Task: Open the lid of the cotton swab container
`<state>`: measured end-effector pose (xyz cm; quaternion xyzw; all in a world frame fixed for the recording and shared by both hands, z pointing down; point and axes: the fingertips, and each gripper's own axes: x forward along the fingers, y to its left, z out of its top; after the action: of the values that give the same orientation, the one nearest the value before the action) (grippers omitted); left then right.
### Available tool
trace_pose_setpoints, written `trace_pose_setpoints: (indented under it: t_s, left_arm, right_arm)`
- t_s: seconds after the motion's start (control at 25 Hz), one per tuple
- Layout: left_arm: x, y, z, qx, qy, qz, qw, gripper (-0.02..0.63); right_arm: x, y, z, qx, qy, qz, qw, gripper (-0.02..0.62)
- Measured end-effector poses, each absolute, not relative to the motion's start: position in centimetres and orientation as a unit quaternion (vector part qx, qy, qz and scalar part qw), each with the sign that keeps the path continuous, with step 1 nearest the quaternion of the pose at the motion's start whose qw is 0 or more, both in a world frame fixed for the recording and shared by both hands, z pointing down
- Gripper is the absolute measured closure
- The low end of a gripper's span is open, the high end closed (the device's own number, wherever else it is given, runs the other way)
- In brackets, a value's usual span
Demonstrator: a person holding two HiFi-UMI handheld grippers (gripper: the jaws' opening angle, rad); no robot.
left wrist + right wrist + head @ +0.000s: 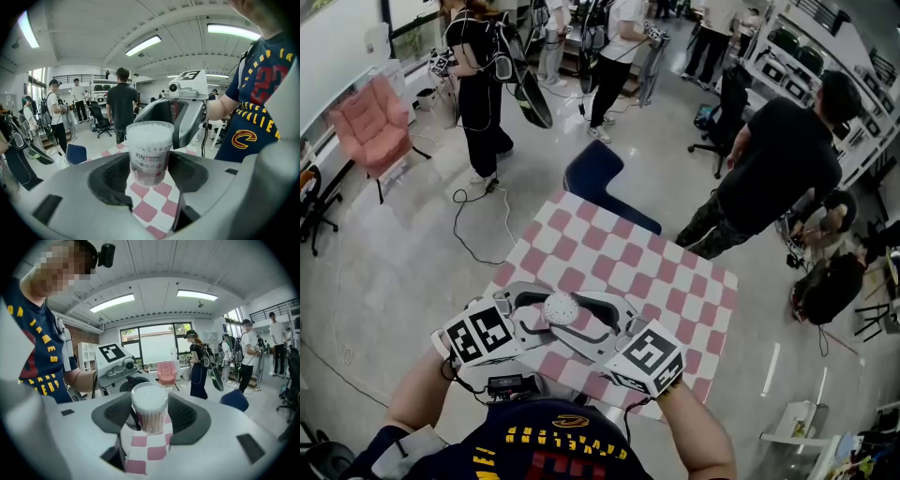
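- Just one cotton swab container, on the pink-and-white checkered surface, close to the near edge.
- Standing upright, long axis vertical, lid end up and lid still on, white swab tips packed under the clear top.
- Two grippers, one on each side of it, facing each other.
- Left gripper: fingers pinching the container low on its body, printed label turned toward that gripper's camera.
- Right gripper: fingers pressed against both sides of the container, its top poking up above them.
- One marker cube per gripper, so two total.
- One pink chair way off by the wall, and one blue chair just past the far edge of the surface.
- A person in black near the far right corner, with several more standing farther back on the floor.
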<state>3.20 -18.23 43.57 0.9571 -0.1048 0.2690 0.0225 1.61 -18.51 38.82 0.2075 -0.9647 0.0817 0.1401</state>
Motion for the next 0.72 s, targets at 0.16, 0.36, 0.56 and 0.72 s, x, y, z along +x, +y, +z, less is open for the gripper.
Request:
trace_pose_setpoints:
  t_s: [0.16, 0.36, 0.56, 0.72]
  left_arm:
    - [3.4, -18.3, 44.0, 0.956, -0.108, 0.274, 0.011, 0.351]
    - [3.7, -18.2, 44.0, 0.958, -0.105, 0.265, 0.02, 0.351]
    - [3.6, -17.9, 44.5, 0.957, -0.104, 0.271, 0.023, 0.351]
    - [3.7, -17.5, 45.0, 0.957, -0.104, 0.269, 0.026, 0.35]
  right_arm:
    - [1.8, -18.7, 38.6, 0.197, -0.962, 0.15, 0.111, 0.348]
    - [2.2, -18.9, 38.1, 0.187, -0.959, 0.19, 0.091, 0.347]
    - [2.7, -19.5, 36.7, 0.205, -0.96, 0.179, 0.065, 0.347]
    - [3.4, -20.2, 36.1, 0.22, -0.958, 0.176, 0.051, 0.347]
